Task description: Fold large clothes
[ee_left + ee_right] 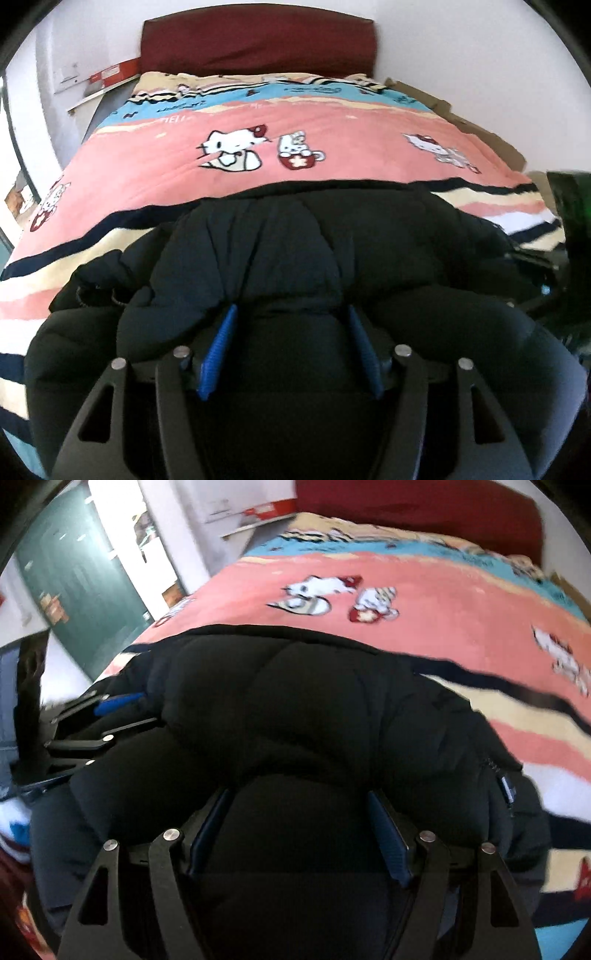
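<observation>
A bulky black puffer jacket [295, 251] lies bunched at the near end of the bed; it also fills the middle of the right wrist view [295, 709]. My left gripper [290, 314] has its blue-padded fingers [218, 350] spread wide around a thick roll of the jacket, clamped on it. My right gripper [299, 797] likewise holds a thick fold of the jacket between its blue pads [388, 834]. The left gripper also shows at the left of the right wrist view [110, 705], pressed into the jacket's side. The fingertips are buried in fabric.
The bed carries a pink, blue and cream cartoon-cat blanket [332, 122] with a dark red headboard [258, 37] at the far end. A white wall and shelf with red boxes [107, 74] stand far left. A green door [74, 576] and doorway are to the left.
</observation>
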Demonstrator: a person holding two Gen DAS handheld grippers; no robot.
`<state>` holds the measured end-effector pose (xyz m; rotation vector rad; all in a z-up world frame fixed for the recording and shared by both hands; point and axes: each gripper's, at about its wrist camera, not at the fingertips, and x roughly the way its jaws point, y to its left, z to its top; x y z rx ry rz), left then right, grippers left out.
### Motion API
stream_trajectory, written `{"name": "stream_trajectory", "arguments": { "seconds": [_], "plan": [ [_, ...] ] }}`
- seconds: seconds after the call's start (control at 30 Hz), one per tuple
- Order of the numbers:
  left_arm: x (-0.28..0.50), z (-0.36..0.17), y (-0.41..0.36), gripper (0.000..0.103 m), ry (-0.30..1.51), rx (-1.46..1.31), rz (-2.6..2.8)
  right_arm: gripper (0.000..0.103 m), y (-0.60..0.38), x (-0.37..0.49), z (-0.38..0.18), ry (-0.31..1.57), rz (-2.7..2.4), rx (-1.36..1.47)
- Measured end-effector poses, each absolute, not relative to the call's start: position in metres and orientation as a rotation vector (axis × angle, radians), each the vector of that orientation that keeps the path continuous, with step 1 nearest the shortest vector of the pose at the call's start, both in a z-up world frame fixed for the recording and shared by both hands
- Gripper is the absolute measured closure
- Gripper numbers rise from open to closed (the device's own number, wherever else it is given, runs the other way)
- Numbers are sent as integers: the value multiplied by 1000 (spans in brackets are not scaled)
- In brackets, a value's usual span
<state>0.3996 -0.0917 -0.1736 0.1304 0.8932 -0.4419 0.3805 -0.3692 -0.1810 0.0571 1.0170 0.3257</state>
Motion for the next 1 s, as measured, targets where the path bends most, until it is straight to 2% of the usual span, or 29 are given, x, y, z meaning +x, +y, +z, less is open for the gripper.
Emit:
{"name": "stream_trajectory", "arguments": {
  "seconds": [0.27,0.4,0.53,0.6,0.77,1.0],
  "plan": [
    [419,-189,-103,44,918,184,-385,31,-368,410,-205,1017,265,71],
    [404,-157,-90,45,941,117,-415,31,-366,397,-179,1027,251,48],
    [370,-121,-76,45,899,-8,-504,31,-367,354,-143,954,319,68],
    [356,-120,-78,45,899,-3,-529,31,-364,334,-133,935,374,83],
    [339,-164,-93,43,947,123,-487,31,-355,316,-154,982,394,33],
    [361,-195,-104,42,953,145,-466,30,-355,335,-200,1026,348,-11]
  ]
}}
